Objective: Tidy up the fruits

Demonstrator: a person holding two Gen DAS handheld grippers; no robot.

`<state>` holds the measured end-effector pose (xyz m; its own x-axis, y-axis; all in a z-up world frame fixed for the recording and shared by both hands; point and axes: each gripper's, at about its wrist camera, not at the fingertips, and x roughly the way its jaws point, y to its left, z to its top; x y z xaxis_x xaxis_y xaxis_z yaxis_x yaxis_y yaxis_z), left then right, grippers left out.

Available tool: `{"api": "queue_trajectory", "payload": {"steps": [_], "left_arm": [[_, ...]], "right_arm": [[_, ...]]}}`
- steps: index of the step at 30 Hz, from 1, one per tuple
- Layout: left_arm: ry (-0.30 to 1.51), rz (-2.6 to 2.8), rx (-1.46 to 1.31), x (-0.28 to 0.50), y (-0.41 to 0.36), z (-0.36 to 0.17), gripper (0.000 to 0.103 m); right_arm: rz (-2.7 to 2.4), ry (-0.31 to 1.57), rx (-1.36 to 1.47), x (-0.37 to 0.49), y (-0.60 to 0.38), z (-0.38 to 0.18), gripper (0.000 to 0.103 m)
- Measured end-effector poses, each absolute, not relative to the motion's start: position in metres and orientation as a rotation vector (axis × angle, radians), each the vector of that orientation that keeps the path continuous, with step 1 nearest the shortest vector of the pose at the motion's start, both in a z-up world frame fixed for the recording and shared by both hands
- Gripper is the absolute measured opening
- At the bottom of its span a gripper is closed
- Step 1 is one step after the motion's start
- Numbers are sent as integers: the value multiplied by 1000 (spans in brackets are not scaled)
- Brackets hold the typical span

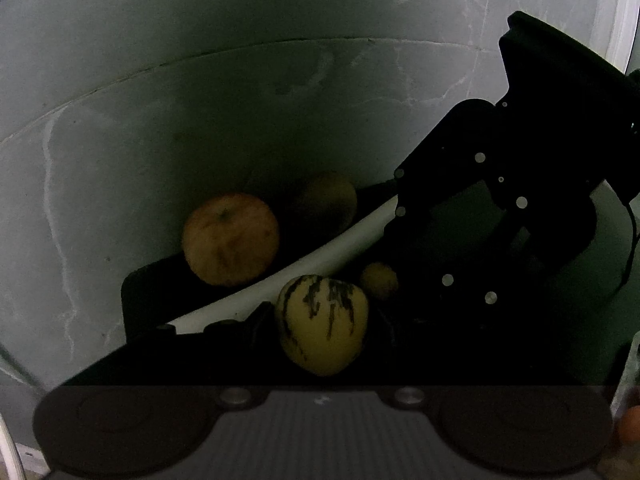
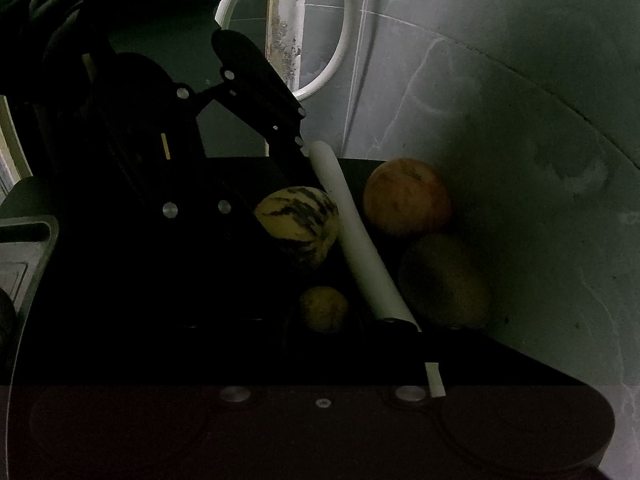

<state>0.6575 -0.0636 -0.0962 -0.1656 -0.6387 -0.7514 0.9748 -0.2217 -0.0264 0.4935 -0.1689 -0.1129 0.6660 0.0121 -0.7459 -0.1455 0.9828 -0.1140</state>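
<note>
Where light is dim, pale yellow melon (image 1: 322,326), dark green streaks

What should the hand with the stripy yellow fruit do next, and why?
Probably close the left gripper gently on the striped pepino melon. The melon sits right between its dark fingers, on the near side of the white divider, beside a small yellow fruit. It is too dark to tell whether the fingers already grip it, so a firm hold should come before any lift.
</note>
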Motion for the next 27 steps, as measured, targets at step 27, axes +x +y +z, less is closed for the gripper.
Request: {"api": "queue_trajectory", "payload": {"steps": [27], "left_arm": [[792,-1373,446,646,-9,-77,56]], "right_arm": [[-105,780,-28,465,-124,-102,31]]}}
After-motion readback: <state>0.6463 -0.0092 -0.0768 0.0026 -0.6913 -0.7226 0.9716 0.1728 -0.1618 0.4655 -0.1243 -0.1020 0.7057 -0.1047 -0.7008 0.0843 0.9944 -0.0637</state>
